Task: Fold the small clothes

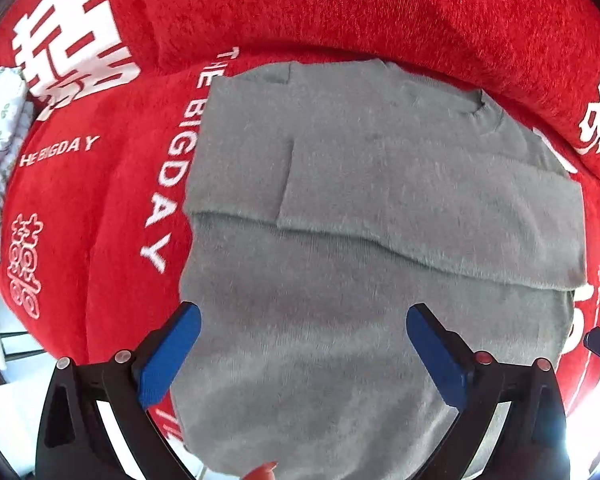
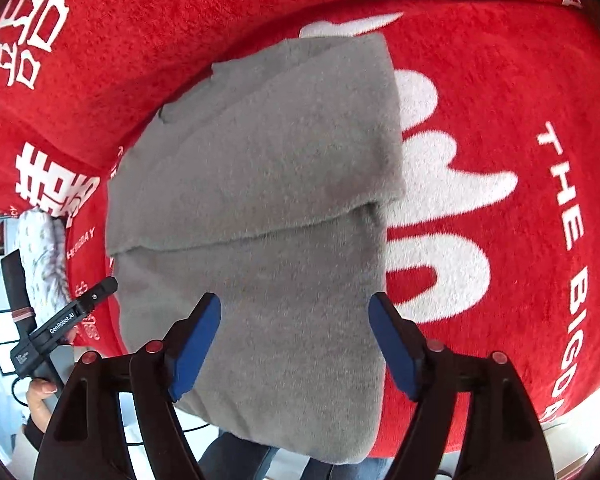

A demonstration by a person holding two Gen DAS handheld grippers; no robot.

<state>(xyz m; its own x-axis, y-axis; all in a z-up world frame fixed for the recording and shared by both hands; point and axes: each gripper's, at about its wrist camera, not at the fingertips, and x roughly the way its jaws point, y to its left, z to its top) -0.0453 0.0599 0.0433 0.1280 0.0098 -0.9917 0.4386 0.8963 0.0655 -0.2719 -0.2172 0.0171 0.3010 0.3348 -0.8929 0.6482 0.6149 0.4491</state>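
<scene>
Left hand-held gripper [image 1: 303, 322] spread above folded grey garment [image 1: 380, 184], nothing held

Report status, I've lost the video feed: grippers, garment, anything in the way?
Left gripper open, right gripper open, both empty above the grey sweater. Sweater partly folded, lying on the red blanket. Nothing blocking.

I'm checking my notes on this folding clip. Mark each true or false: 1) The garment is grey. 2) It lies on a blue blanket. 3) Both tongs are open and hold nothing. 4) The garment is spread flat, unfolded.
1) True: the grey garment is grey.
2) False: it lies on a red blanket with white lettering.
3) True: left tongs and right tongs stand open and empty.
4) False: a flap is folded across it.
</scene>
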